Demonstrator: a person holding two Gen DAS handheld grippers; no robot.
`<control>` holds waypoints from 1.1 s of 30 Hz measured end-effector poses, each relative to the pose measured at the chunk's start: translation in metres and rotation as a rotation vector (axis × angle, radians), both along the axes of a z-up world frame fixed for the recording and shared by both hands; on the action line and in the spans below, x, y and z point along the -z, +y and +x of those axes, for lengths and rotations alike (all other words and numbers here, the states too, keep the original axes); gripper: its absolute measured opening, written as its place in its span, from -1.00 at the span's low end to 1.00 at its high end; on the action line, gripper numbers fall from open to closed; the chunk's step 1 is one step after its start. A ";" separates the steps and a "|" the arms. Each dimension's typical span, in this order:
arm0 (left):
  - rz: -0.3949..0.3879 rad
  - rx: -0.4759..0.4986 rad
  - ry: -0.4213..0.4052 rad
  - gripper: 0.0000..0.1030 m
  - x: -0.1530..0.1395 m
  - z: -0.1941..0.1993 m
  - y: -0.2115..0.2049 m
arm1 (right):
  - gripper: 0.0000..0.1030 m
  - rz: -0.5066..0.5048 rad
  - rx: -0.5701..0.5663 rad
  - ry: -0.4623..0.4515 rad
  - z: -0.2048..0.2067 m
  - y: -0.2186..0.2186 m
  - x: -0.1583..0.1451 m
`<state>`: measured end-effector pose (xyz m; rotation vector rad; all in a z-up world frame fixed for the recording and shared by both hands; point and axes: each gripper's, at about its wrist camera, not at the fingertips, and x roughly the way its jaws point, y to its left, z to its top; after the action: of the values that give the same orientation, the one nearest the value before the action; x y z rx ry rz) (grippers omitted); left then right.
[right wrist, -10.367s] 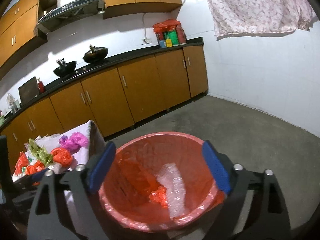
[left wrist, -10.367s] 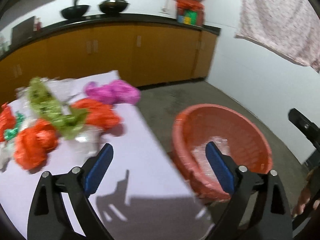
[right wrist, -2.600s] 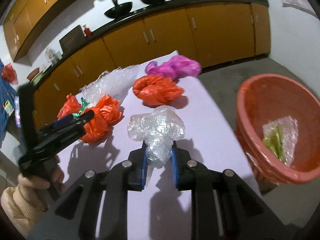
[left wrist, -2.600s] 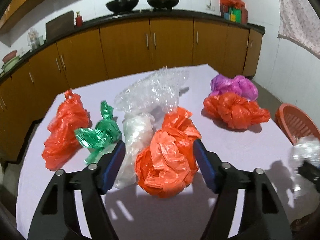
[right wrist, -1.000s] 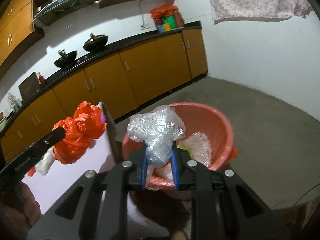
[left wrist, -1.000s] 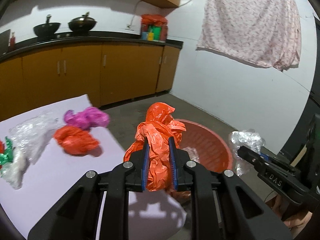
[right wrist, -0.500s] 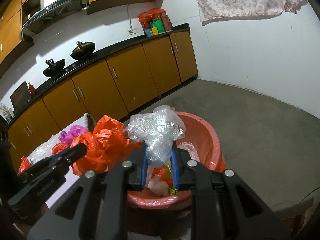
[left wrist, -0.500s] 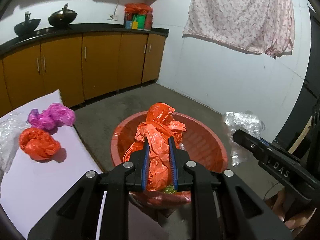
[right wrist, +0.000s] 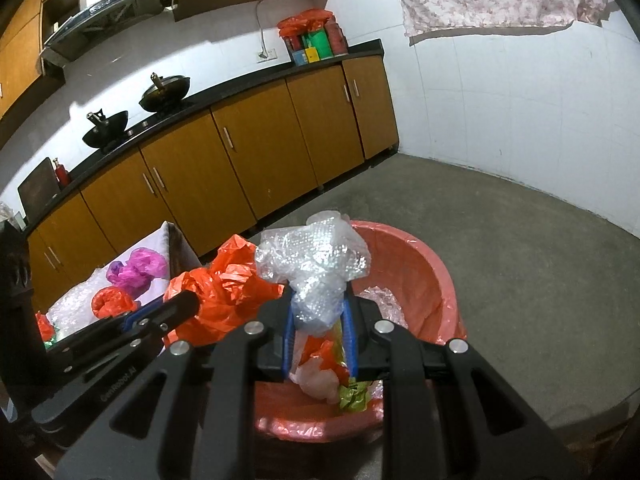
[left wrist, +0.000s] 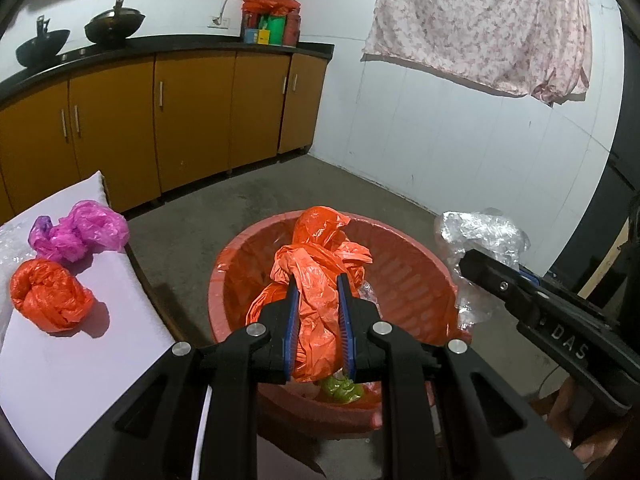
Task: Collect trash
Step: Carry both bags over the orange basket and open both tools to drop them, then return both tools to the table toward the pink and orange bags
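Note:
My left gripper is shut on an orange plastic bag and holds it over the red basket on the floor. My right gripper is shut on a wad of clear bubble wrap, also above the red basket. The bubble wrap also shows in the left wrist view, at the basket's right rim. The orange bag also shows in the right wrist view, left of the bubble wrap. Green, white and orange trash lies in the basket.
A white table stands left of the basket and carries an orange bag, a pink bag and clear wrap. Brown cabinets line the back wall. A floral cloth hangs on the right wall.
Both grippers have moved further over the basket with their loads. The left view has swung right, so less of the table shows.

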<state>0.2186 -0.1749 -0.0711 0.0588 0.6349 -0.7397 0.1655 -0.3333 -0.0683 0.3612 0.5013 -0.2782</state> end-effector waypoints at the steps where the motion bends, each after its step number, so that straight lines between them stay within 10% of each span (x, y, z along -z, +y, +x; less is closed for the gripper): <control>1: 0.001 -0.001 0.000 -0.64 0.001 0.000 -0.001 | -0.60 0.001 0.001 0.001 0.001 0.000 0.000; 13: 0.001 -0.010 0.019 -0.61 0.004 0.003 -0.005 | -0.49 0.022 0.008 -0.013 0.005 -0.006 0.000; 17: -0.014 -0.020 0.038 -0.22 0.005 0.006 -0.002 | -0.35 0.039 0.023 -0.019 0.001 -0.011 0.000; 33: -0.033 -0.206 0.017 0.20 -0.003 0.011 0.061 | -0.33 0.043 -0.014 -0.007 0.005 0.004 0.000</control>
<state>0.2293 -0.1134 -0.0680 -0.0428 0.6345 -0.5520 0.1701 -0.3295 -0.0682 0.4001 0.5028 -0.2529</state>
